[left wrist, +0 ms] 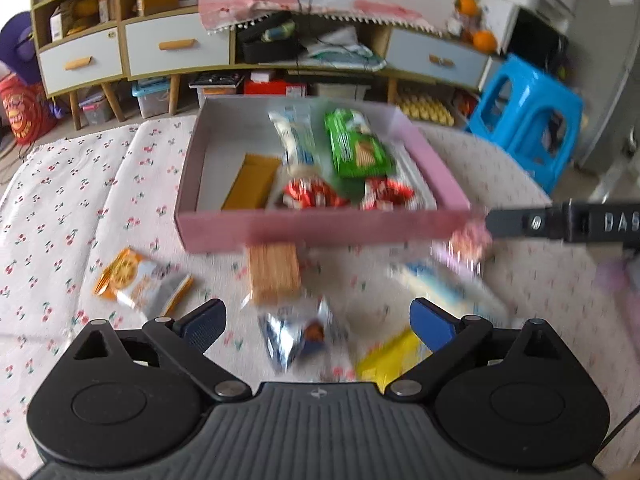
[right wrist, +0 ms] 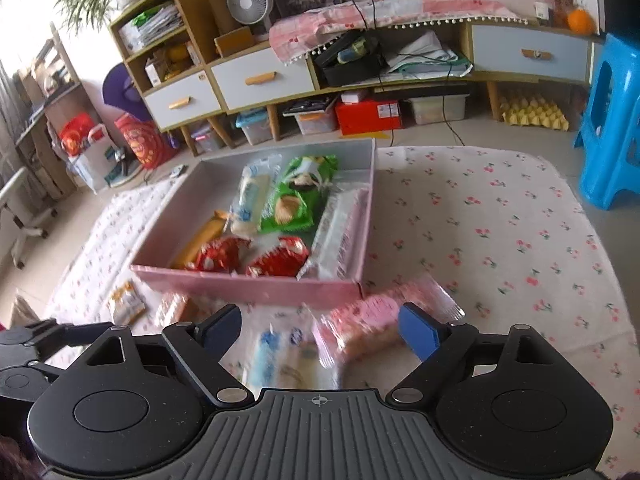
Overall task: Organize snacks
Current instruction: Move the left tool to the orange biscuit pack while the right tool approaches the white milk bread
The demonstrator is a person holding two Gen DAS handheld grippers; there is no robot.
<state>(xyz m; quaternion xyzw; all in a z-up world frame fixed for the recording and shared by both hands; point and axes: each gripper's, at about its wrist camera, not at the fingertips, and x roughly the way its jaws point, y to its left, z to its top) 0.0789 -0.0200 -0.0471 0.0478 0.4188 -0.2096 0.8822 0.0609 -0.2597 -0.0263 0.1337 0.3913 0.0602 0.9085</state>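
Observation:
A pink box sits on the cherry-print cloth and holds a green packet, a blue-and-white packet, red wrappers and a brown packet. In front of it lie loose snacks: an orange packet, a cracker packet, a silver-blue packet and a yellow packet. My left gripper hangs open over these, holding nothing. My right gripper is open above a pink packet and a blue-white packet, gripping neither.
A low cabinet with drawers stands behind the cloth, with storage bins and a red box under it. A blue plastic stool stands at the right. One of the right gripper's fingers reaches in beside the box's near right corner.

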